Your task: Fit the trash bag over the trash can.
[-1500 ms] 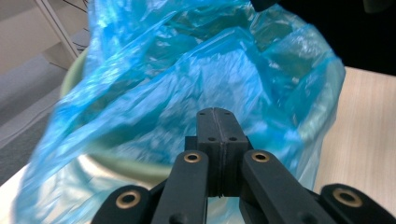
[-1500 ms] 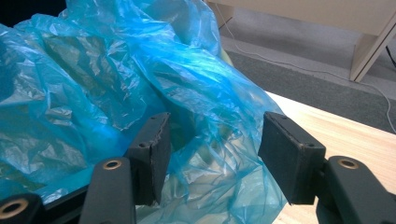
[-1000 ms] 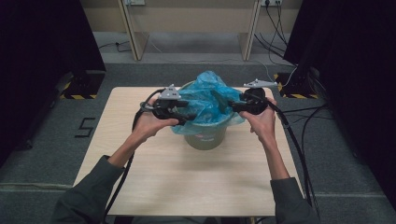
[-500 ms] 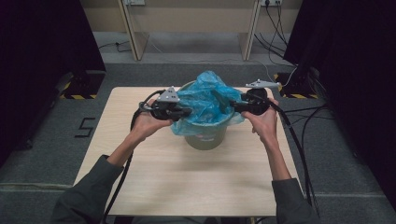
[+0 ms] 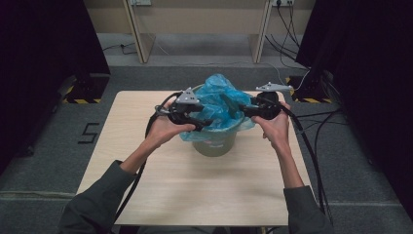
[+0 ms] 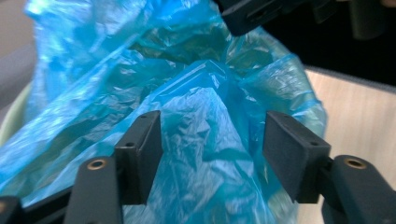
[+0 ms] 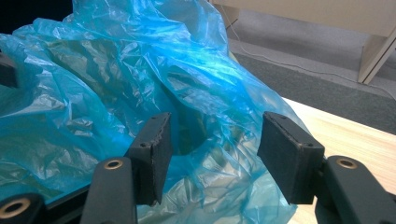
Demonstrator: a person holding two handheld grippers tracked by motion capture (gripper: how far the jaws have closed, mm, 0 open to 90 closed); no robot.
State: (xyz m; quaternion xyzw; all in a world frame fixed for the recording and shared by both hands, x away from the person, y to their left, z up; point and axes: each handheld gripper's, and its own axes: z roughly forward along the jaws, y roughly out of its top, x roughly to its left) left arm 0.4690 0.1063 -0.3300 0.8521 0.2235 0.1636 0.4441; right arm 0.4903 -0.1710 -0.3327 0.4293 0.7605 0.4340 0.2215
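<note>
A blue bag [image 5: 220, 103] lines the bin [image 5: 214, 145]. My left gripper [image 6: 212, 142] has just reopened over the bag's near-left edge; my right gripper [image 7: 214, 149] gapes opposite, seemingly gripping nothing.

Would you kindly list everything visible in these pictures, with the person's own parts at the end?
bin liner: one, blue plastic, crumpled over the mouth of the bin.
bin: one, pale green, on the table's far middle.
table: one, light wood, centre of the room.
cables: several, black, on the grey floor at the right.
left hand-held gripper: one, black, jaws apart with liner between them, just reopened.
right hand-held gripper: one, black, jaws apart at the liner's right side.
forearms: two, grey-green sleeves, entering from the bottom of the high view.
</note>
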